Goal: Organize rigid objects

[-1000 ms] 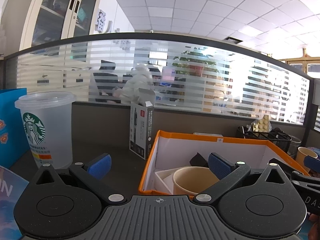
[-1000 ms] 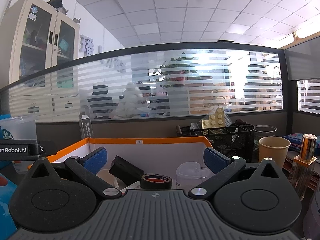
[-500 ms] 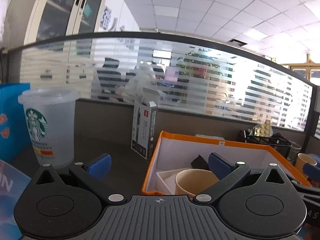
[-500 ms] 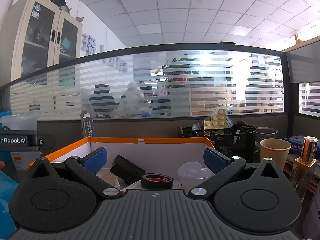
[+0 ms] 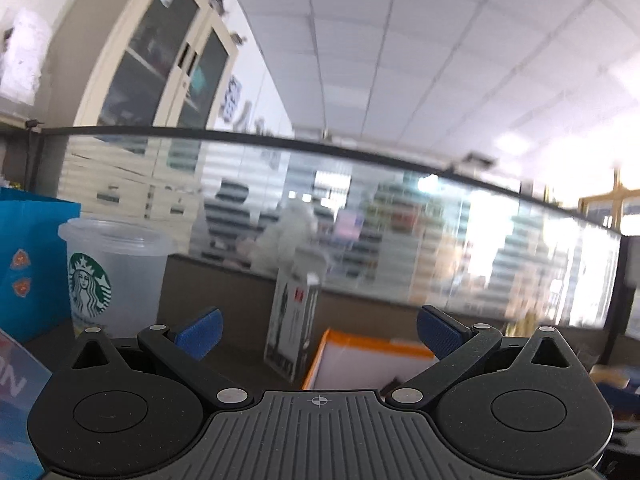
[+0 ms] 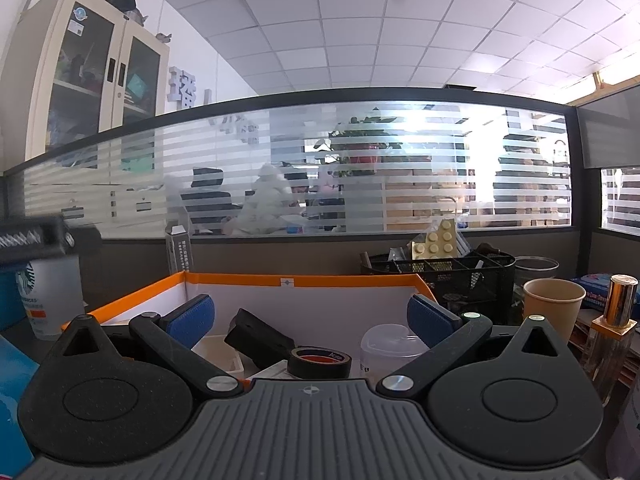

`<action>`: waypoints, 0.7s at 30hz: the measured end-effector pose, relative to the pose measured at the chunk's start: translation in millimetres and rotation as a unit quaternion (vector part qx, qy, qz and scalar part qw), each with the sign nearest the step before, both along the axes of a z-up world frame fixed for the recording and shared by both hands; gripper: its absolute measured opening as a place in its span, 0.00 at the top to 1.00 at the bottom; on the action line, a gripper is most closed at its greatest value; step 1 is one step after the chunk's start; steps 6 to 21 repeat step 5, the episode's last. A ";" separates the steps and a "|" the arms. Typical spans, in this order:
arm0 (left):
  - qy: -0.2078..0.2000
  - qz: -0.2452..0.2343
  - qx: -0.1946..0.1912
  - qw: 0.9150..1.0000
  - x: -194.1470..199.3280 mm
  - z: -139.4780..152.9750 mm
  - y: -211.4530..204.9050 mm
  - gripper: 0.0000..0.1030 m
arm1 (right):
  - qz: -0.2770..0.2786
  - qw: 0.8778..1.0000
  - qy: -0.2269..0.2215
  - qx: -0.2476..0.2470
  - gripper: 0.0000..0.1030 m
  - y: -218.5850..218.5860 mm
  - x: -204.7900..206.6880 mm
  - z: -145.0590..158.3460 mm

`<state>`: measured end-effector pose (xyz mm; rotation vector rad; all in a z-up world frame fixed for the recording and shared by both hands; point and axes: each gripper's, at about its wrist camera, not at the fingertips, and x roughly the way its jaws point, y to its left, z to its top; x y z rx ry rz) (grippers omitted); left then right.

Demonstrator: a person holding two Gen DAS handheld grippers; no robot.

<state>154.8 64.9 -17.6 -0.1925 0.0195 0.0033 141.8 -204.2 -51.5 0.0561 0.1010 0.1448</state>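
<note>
An orange-rimmed white box [image 6: 304,280] stands on the desk ahead; in it lie a black block [image 6: 258,338], a roll of black tape [image 6: 319,361], a clear heart-shaped container [image 6: 390,350] and a white tray [image 6: 218,354]. My right gripper [image 6: 310,318] hovers open over the box's near side, holding nothing. My left gripper [image 5: 318,330] is open and empty, tilted upward to the left of the box [image 5: 368,360]. A frosted Starbucks cup [image 5: 108,276] stands left of it, and a small upright carton [image 5: 292,320] is straight ahead.
A black mesh organizer [image 6: 440,276] with a yellow brick sits behind the box. A paper cup [image 6: 554,306] and a gold-capped bottle [image 6: 612,332] stand at the right. A blue bag [image 5: 28,264] is at the far left. A striped glass partition [image 6: 320,184] closes the desk's back.
My left gripper has tilted upward and lifted, so the box's contents drop out of its view, which is blurred. My right gripper has barely moved.
</note>
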 end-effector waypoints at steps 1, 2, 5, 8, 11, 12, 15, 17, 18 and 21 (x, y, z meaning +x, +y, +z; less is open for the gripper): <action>-0.001 -0.005 -0.003 1.000 0.1 0.3 1.2 0.00 | 0.001 1.000 0.000 -0.001 0.00 0.7 -0.2 0.1; 0.000 -0.010 -0.001 1.000 0.3 0.7 2.7 0.00 | 0.002 1.000 -0.001 -0.002 0.00 1.2 -0.5 0.2; 0.002 0.014 -0.004 1.000 1.1 2.4 7.5 0.00 | 0.006 1.000 -0.002 -0.006 0.00 2.4 -1.2 0.4; 0.002 0.014 -0.004 1.000 1.1 2.4 7.5 0.00 | 0.006 1.000 -0.002 -0.006 0.00 2.4 -1.2 0.4; 0.002 0.014 -0.004 1.000 1.1 2.4 7.5 0.00 | 0.006 1.000 -0.002 -0.006 0.00 2.4 -1.2 0.4; 0.002 0.014 -0.004 1.000 1.1 2.4 7.5 0.00 | 0.006 1.000 -0.002 -0.006 0.00 2.4 -1.2 0.4; 0.002 0.014 -0.004 1.000 1.1 2.4 7.5 0.00 | 0.006 1.000 -0.002 -0.006 0.00 2.4 -1.2 0.4; 0.002 0.014 -0.004 1.000 1.1 2.4 7.5 0.00 | 0.006 1.000 -0.002 -0.006 0.00 2.4 -1.2 0.4; 0.002 0.014 -0.004 1.000 1.1 2.4 7.5 0.00 | 0.006 1.000 -0.002 -0.006 0.00 2.4 -1.2 0.4; 0.002 0.014 -0.004 1.000 1.1 2.4 7.5 0.00 | 0.006 1.000 -0.002 -0.006 0.00 2.4 -1.2 0.4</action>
